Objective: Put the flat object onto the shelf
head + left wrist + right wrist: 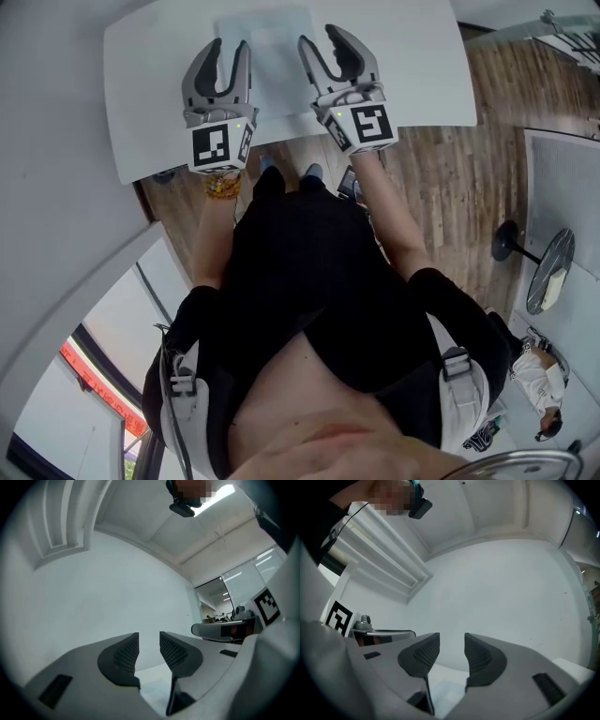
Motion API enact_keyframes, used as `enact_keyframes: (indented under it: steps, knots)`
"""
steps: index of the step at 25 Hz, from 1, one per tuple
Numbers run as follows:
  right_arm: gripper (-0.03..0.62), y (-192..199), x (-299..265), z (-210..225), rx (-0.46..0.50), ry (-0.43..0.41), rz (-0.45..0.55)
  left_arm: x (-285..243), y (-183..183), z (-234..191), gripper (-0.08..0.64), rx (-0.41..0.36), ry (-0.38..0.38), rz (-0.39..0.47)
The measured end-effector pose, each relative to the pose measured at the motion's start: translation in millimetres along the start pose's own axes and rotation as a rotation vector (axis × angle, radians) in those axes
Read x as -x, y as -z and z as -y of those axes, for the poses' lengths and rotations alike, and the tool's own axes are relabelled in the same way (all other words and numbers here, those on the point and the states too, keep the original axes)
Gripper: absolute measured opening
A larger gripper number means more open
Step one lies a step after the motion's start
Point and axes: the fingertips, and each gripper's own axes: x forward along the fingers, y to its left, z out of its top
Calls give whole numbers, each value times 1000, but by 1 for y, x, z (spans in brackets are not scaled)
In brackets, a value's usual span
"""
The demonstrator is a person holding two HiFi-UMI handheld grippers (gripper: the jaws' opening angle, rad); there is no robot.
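A pale, flat rectangular object [272,56] lies on the white table [412,75] in the head view. My left gripper [228,52] hovers at its left edge and my right gripper [323,39] at its right edge, both pointing away from me. In the left gripper view the left gripper [149,651] shows a clear gap between its ribbed pads [126,653] with nothing in it. The right gripper [452,656] has a similar empty gap, and the flat object [447,695] shows pale below its jaws.
The table stands against a white wall, with wooden floor [450,187] beneath its near edge. A round black stand [548,272] and a seated person [539,375] are at the right. Each gripper view catches the other gripper at its side [225,630].
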Motion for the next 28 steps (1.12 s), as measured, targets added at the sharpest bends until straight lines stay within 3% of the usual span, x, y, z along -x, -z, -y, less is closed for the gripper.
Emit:
enact_keyframes:
  steps: [8, 20, 28]
  knots:
    - [105, 30, 8, -33, -29, 15, -40, 20, 27, 7, 39, -27, -66, -38]
    - [51, 55, 24, -50, 4, 95, -98, 40, 55, 19, 20, -10, -57, -100]
    - [48, 67, 32, -69, 6, 86, -112, 47, 63, 27, 18, -21, -57, -110]
